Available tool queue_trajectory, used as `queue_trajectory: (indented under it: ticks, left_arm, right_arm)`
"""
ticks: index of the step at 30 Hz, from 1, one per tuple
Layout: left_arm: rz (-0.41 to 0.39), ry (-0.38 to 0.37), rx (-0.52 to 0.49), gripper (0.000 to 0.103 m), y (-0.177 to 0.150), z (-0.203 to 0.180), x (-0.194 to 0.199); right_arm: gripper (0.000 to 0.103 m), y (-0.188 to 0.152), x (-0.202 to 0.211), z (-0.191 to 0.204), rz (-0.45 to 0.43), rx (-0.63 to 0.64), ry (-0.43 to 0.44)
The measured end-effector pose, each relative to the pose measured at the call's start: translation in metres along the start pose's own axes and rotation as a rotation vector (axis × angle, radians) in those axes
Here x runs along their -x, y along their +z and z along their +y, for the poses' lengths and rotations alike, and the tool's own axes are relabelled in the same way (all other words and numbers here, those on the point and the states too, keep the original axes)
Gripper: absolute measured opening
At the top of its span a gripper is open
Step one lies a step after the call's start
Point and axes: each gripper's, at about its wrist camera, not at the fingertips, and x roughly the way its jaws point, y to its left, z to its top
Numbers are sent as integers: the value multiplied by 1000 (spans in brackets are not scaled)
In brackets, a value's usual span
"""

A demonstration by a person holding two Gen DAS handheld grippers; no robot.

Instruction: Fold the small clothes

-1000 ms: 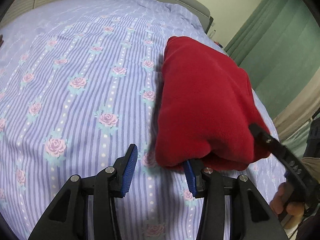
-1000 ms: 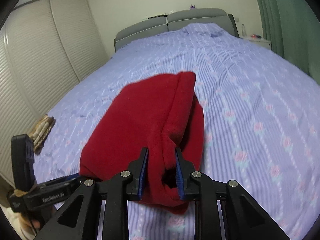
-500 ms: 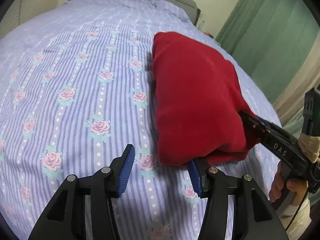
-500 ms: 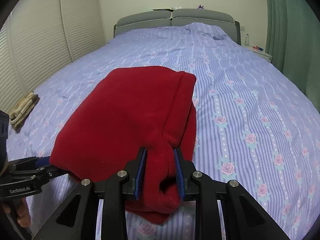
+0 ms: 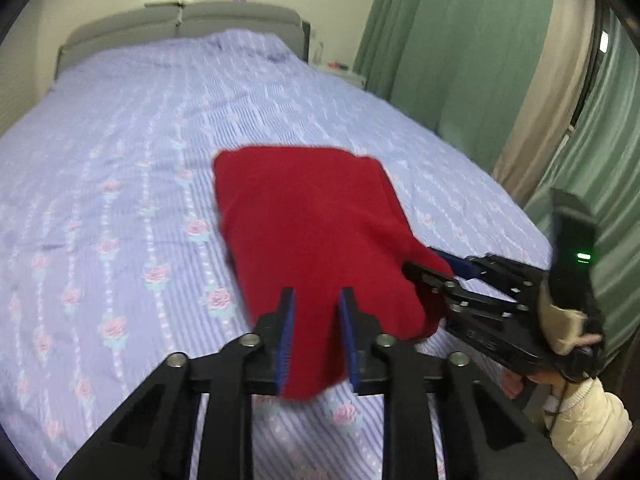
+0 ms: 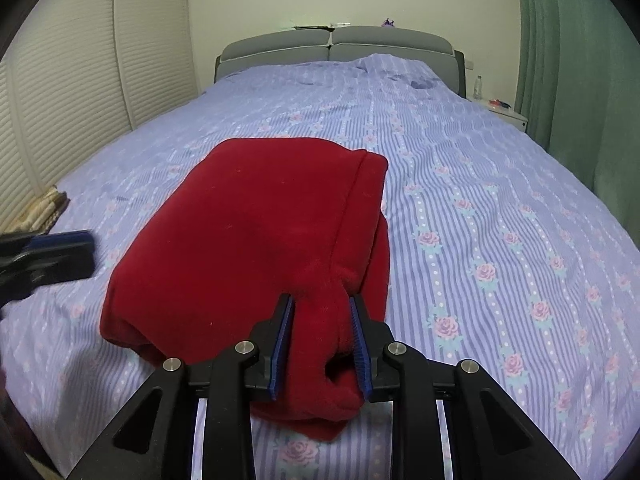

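Observation:
A folded red fleece garment (image 5: 308,232) lies on the bed; it also shows in the right wrist view (image 6: 248,236). My left gripper (image 5: 316,300) is shut on the garment's near left corner, with red cloth between the blue pads. My right gripper (image 6: 322,308) is shut on the garment's near right corner, a thick bunch of fleece between its pads. The right gripper also shows in the left wrist view (image 5: 436,268) at the garment's right corner. The left gripper's tip shows blurred in the right wrist view (image 6: 76,252), left of the garment.
The bed (image 6: 500,220) has a lilac striped sheet with roses and a grey headboard (image 6: 340,46). Green curtains (image 5: 460,60) hang to the right. Slatted wardrobe doors (image 6: 60,92) stand to the left. A small beige cloth (image 6: 44,208) lies at the bed's left edge.
My left gripper swung right from beside the garment and closed on its near left corner. My right gripper kept its hold on the near right corner.

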Motion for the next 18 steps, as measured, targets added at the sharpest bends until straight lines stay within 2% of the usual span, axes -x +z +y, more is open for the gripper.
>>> queue_trajectory:
  ticks: [4,6,7,9,14,18]
  left_arm:
    - [14,-28,8,21,-3,3,-11]
    - [31,-9,-4,21,-9,7,-19]
    - [31,4,-25,21,-17,3,-16]
    - [29,25,-61,21,-24,-2,-18]
    - [35,25,-75,21,-22,0,-26]
    - [38,19,-77,21,-22,2,-29]
  right_arm:
    - [34,1,6,-4,-5,18,-2]
    - [45,-1,8,-7,-4,13,-5]
    - [57,-2,9,-9,-6,-1,-11]
    - [66,-6,11,-15,-12,-54,-24]
    - [68,-21,14,-23,-17,-239,5]
    - [69,-44,21,-32,-39,-458,32]
